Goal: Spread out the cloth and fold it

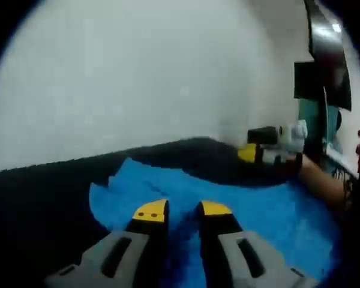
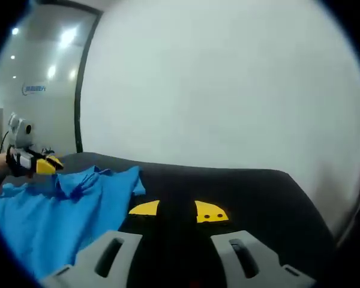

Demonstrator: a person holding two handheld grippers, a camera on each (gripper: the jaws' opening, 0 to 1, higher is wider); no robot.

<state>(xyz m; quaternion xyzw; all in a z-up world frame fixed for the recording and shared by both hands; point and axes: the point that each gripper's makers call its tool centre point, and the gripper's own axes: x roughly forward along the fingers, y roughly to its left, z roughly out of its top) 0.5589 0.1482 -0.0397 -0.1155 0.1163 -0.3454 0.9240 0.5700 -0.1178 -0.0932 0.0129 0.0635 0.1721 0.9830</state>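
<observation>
A blue cloth (image 1: pixel 252 210) lies crumpled on a black table (image 1: pixel 42 204). In the left gripper view my left gripper (image 1: pixel 183 211) hovers low over the cloth's near part. Its yellow-tipped jaws stand a little apart, with blue fabric showing in the gap. My right gripper (image 1: pixel 270 151) sits at the cloth's far right edge, held by a hand. In the right gripper view my right gripper (image 2: pixel 178 211) is open over bare black table just right of the cloth (image 2: pixel 54 210). The left gripper (image 2: pixel 31 161) shows at the cloth's far left side.
A plain white wall (image 1: pixel 138 78) rises straight behind the table. At the far right of the left gripper view stand dark screens and teal furniture (image 1: pixel 321 90). A glass partition with ceiling lights (image 2: pixel 42 78) is at the left of the right gripper view.
</observation>
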